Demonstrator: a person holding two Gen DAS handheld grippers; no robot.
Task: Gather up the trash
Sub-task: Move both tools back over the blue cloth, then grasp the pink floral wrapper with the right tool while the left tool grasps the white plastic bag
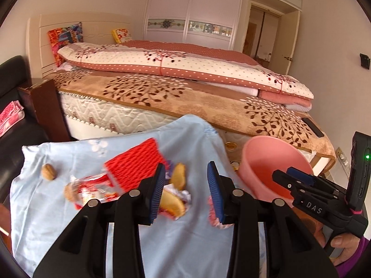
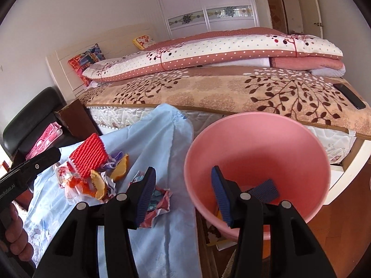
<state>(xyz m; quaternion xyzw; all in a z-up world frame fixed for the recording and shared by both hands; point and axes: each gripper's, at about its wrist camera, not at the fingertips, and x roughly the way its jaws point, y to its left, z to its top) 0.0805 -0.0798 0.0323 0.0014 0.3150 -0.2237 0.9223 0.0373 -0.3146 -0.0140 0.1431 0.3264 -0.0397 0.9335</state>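
Left tool held spread wide and empty above a pale blue cloth-draped tabletop, blue ribbed pads either side of the litter. Directly ahead: curled yellow-orange peel pieces, a crumpled silvery-red foil wrapper, a red ribbed foam fruit sleeve and a torn red-and-white plastic packet, all bunched together. Set apart toward the cloth's left edge, a brown walnut. Just beside the right pad, a crumpled pink-and-white paper scrap. Right tool likewise spread and empty, one pad over the cloth, the other inside the rim of a round pink plastic basin standing just off the cloth's right edge. In that basin, a small dark ribbed piece. Behind everything, a bed with a brown leaf-patterned blanket.
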